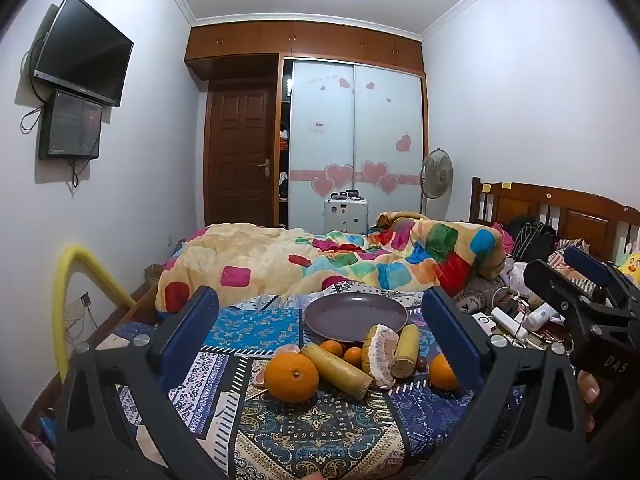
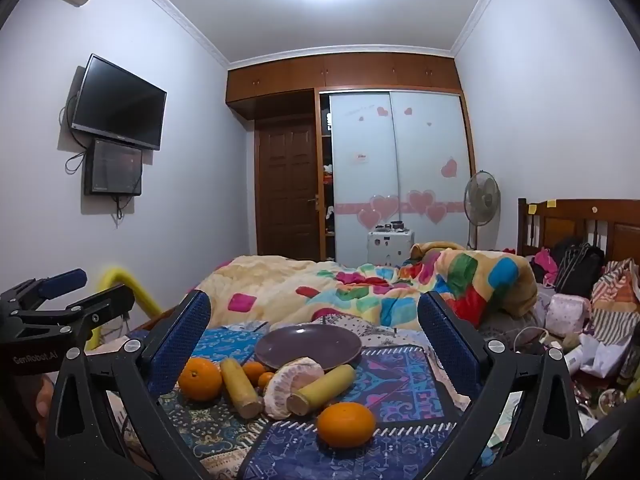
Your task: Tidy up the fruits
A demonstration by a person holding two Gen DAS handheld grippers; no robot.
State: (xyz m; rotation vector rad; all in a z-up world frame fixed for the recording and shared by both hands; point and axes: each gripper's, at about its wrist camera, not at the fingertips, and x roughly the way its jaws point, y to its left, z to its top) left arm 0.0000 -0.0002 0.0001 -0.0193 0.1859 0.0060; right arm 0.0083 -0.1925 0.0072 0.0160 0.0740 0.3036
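Observation:
An empty purple plate (image 1: 354, 316) (image 2: 308, 346) lies on a patterned blue cloth. In front of it sit a large orange (image 1: 291, 377) (image 2: 200, 379), a second orange (image 1: 442, 372) (image 2: 346, 424), two yellow cut stalk pieces (image 1: 336, 370) (image 2: 322, 388), a peeled pomelo piece (image 1: 380, 356) (image 2: 290, 386) and small tangerines (image 1: 340, 350) (image 2: 256, 374). My left gripper (image 1: 320, 328) is open and empty, held short of the fruit pile. My right gripper (image 2: 314, 332) is open and empty, also short of it, and shows at the left wrist view's right edge (image 1: 580, 296).
A crumpled colourful quilt (image 1: 320, 260) lies on the bed behind the plate. Cables, bottles and bags clutter the right side (image 1: 516, 316) (image 2: 580, 344). A yellow tube (image 1: 76, 280) curves at the left. A wardrobe, door, fan and wall TV stand beyond.

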